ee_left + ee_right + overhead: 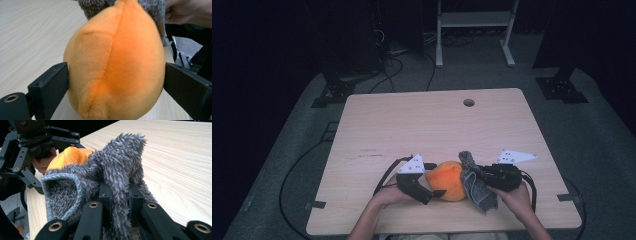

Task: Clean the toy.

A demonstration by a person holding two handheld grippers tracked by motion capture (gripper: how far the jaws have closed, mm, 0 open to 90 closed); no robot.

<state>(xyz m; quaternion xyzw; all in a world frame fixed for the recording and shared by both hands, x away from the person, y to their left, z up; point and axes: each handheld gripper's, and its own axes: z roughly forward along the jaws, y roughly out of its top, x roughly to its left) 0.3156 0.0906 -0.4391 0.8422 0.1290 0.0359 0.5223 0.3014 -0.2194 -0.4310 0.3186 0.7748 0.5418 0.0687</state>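
An orange plush toy (447, 180) lies near the table's front edge between both hands. My left gripper (434, 187) reaches it from the left. In the left gripper view its wide-set jaws touch both sides of the orange plush toy (115, 62), so my left gripper (116, 82) holds it lightly. My right gripper (479, 175) is shut on a grey fuzzy cloth (472, 182) that hangs against the toy's right side. In the right gripper view the grey fuzzy cloth (120, 162) is pinched between the jaws of my right gripper (120, 192), with the orange plush toy (70, 155) and the left gripper (37, 145) behind it.
The light wooden table (412, 125) has a small round hole (468, 102) near its far edge. Black cables trail from both grippers over the table's front. A white frame stand (474, 30) and dark stands are on the floor beyond the table.
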